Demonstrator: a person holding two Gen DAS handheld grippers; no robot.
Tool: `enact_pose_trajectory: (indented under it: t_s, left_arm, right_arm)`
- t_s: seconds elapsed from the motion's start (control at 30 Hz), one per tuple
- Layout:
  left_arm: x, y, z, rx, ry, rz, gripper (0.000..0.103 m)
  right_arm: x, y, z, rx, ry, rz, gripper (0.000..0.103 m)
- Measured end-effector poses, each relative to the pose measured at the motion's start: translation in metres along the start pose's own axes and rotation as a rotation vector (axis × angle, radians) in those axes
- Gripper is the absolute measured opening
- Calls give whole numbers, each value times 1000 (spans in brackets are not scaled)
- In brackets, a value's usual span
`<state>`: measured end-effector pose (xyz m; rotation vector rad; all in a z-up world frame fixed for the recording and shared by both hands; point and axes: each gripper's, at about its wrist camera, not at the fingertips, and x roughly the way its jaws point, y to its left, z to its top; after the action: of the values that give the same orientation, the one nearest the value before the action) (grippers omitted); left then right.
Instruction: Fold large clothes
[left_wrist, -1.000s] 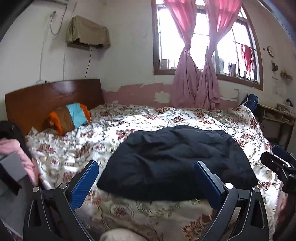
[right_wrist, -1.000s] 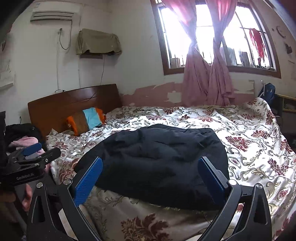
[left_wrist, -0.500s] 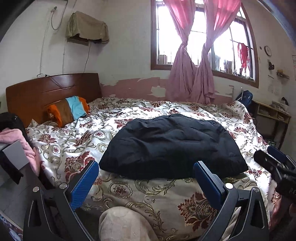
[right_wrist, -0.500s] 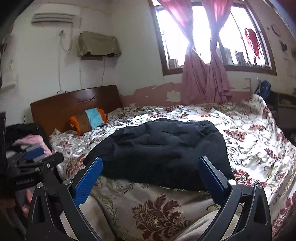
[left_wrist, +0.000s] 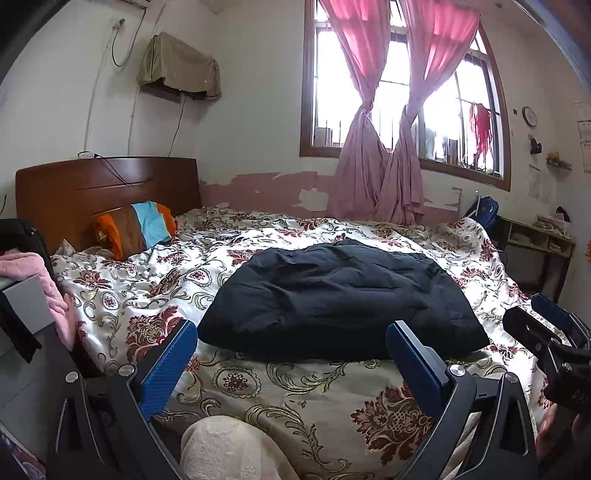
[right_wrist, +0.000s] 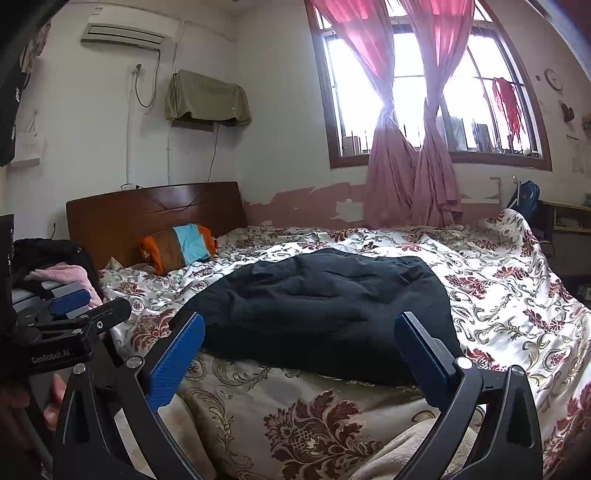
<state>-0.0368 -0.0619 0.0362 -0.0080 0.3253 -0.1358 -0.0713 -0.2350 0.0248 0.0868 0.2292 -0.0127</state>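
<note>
A large dark navy padded garment (left_wrist: 340, 299) (right_wrist: 328, 314) lies folded in a rough rectangle on the floral bedspread (left_wrist: 155, 280) (right_wrist: 517, 302), near the bed's front edge. My left gripper (left_wrist: 291, 354) is open, held back from the bed, its blue pads empty and short of the garment. My right gripper (right_wrist: 299, 350) is open too, empty, just short of the garment's near edge. Each gripper shows at the side of the other's view: the right gripper (left_wrist: 546, 332) and the left gripper (right_wrist: 74, 314).
A striped orange, brown and blue pillow (left_wrist: 136, 229) leans on the wooden headboard (left_wrist: 103, 188). Pink and black clothes (left_wrist: 40, 280) pile up at the left. A shelf (left_wrist: 535, 240) stands at the right. Pink curtains (left_wrist: 380, 147) hang at the window.
Both grippers pulled back and away from the bed over the last second; the garment now looks smaller and farther off. Both stayed open. The garment has not moved.
</note>
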Motion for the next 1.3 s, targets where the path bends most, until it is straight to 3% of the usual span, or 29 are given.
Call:
enact_pose_trajectory:
  t_s: [0.57,1.3]
  left_arm:
    - [14,4,-20,-13,63,0,103]
    - [12,9,-24,-12,54,22,103]
  right_arm:
    - [17,-7,-25,13,67,-26,101]
    - [17,-11,-23,19,89,-41,101]
